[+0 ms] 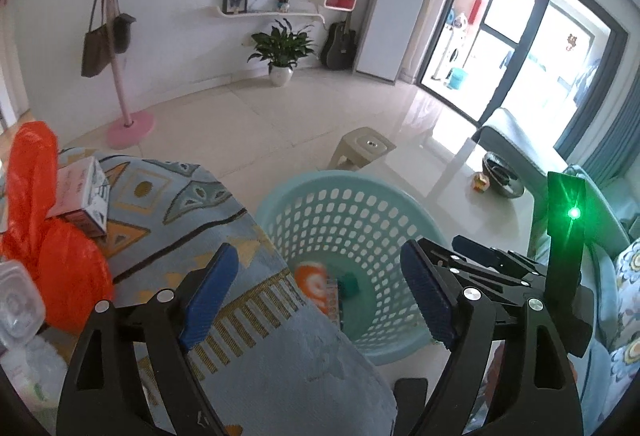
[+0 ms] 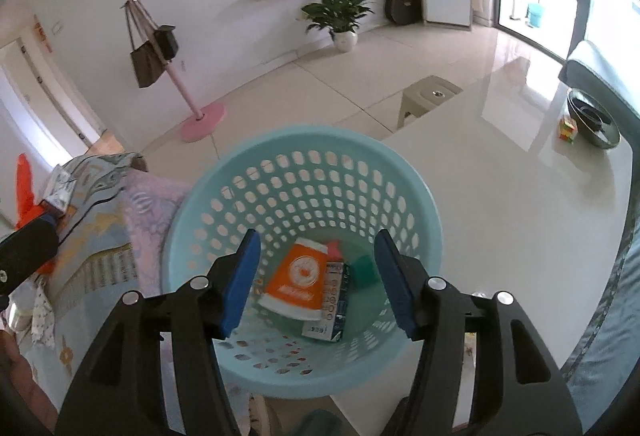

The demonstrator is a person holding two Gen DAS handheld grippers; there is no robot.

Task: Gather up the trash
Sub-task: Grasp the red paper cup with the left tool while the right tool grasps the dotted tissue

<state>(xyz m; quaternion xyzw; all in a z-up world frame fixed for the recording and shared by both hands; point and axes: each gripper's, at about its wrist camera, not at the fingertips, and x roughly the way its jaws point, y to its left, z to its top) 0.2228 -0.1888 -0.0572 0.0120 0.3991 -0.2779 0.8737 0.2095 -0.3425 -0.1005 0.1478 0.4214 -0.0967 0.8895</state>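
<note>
A light-blue perforated basket (image 2: 224, 172) stands on the floor; it also shows in the left wrist view (image 1: 280, 204). Inside lie an orange paper cup (image 2: 298, 284), a small white carton (image 2: 330, 300) and a green item (image 2: 366, 268). My right gripper (image 2: 316, 284) is open and empty, right above the basket's opening. My left gripper (image 1: 320, 296) is open and empty, over the edge of a patterned blue blanket (image 1: 168, 204) beside the basket. On the blanket lie an orange plastic bag (image 1: 52, 268), a pink-white carton (image 1: 82, 196) and a clear plastic container (image 1: 16, 304).
A glossy white table (image 2: 500, 196) stands right of the basket, with a metal bowl (image 2: 592, 120) and a small cube (image 2: 568, 128). A beige stool (image 2: 428, 96), a pink coat stand (image 2: 200, 116) and a potted plant (image 2: 340, 20) stand on the tiled floor.
</note>
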